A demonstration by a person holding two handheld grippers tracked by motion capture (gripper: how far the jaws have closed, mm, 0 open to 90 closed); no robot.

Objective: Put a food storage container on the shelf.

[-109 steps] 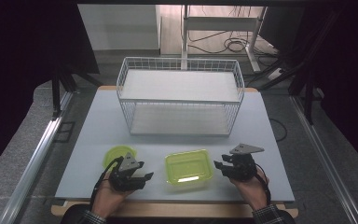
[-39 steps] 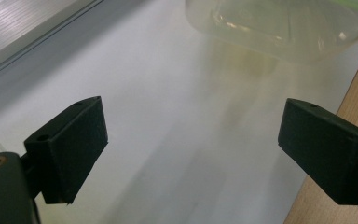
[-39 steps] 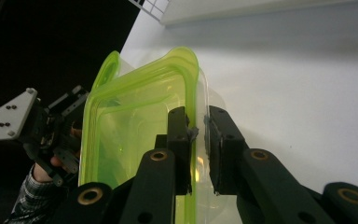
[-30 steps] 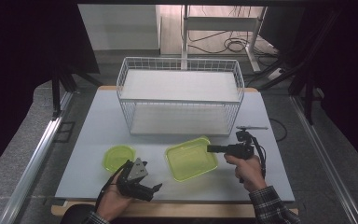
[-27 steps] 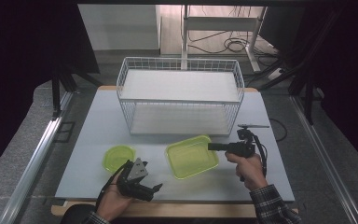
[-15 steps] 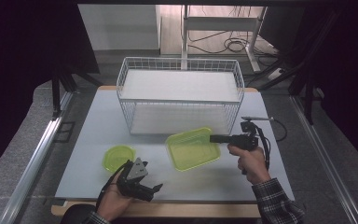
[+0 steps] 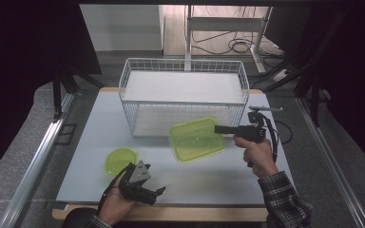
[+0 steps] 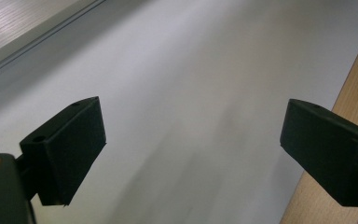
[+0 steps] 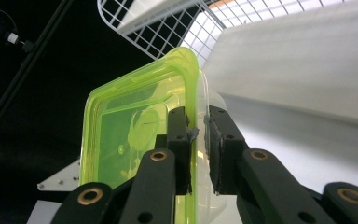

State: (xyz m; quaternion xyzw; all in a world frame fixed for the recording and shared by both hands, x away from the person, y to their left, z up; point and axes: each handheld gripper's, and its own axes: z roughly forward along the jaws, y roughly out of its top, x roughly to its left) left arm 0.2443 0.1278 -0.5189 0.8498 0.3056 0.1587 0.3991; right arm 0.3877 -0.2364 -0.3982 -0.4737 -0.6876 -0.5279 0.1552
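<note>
Container (image 7: 196, 139), green, rectangular, pinched by its right rim in the right gripper (image 7: 219, 129), jaws nearly closed on the wall, one inside, one outside; same grip seen in the right gripper view (image 9: 196, 140). It hangs tilted off the table (image 7: 95, 133), just near of the wire basket (image 7: 183, 97), not yet over its top edge. Left gripper (image 7: 156, 192) rests low at the near left, jaws wide apart with nothing between them (image 8: 191, 154). Small round green bowl (image 7: 121, 159) sits on the table just far of the left hand. Judged: pickup done; lift over the rim, placing inside and release are left, bowl probably after.
</note>
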